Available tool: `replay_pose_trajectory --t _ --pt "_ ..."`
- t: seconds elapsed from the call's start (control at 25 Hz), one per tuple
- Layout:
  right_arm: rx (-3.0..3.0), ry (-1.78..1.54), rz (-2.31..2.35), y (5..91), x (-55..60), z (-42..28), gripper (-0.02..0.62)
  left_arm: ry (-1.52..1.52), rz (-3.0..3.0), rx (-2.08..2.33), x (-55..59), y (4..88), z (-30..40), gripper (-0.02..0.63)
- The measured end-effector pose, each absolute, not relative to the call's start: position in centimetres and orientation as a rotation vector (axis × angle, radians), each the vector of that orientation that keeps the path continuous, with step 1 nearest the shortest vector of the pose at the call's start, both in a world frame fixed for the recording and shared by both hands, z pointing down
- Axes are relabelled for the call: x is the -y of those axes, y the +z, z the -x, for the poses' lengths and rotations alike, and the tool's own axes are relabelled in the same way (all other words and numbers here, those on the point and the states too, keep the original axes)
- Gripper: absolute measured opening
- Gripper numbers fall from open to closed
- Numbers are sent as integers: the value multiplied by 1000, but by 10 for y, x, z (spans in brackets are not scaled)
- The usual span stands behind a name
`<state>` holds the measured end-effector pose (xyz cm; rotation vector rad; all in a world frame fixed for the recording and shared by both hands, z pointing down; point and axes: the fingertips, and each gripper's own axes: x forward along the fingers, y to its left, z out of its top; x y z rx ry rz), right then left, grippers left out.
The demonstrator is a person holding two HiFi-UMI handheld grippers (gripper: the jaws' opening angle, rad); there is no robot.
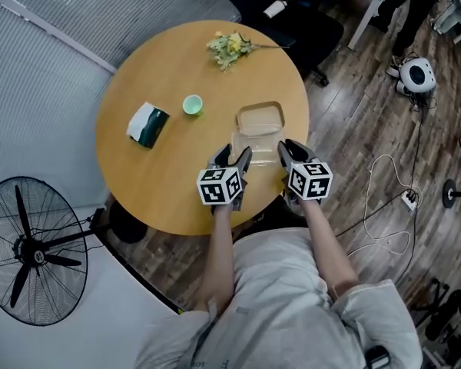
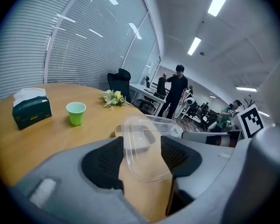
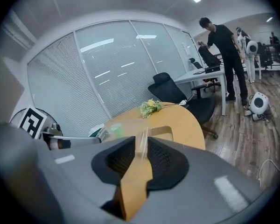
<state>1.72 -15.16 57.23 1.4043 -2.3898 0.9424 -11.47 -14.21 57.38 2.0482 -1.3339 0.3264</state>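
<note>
Round wooden surface seen from above, two claws at its near edge

The left claw and right claw flank a clear lid at 6 o'clock. A clear container lies just beyond. A green cup and tissue box sit toward 9, flowers at 12.

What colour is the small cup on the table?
The cup is green; it shows best in the left gripper view.
</note>
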Motion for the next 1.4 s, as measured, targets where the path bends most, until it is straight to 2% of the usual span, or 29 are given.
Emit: replay_pose_trajectory --t 1.4 --pt "2352 950 -1473 582 49 -37 74 334 -2075 1282 44 585 94 256"
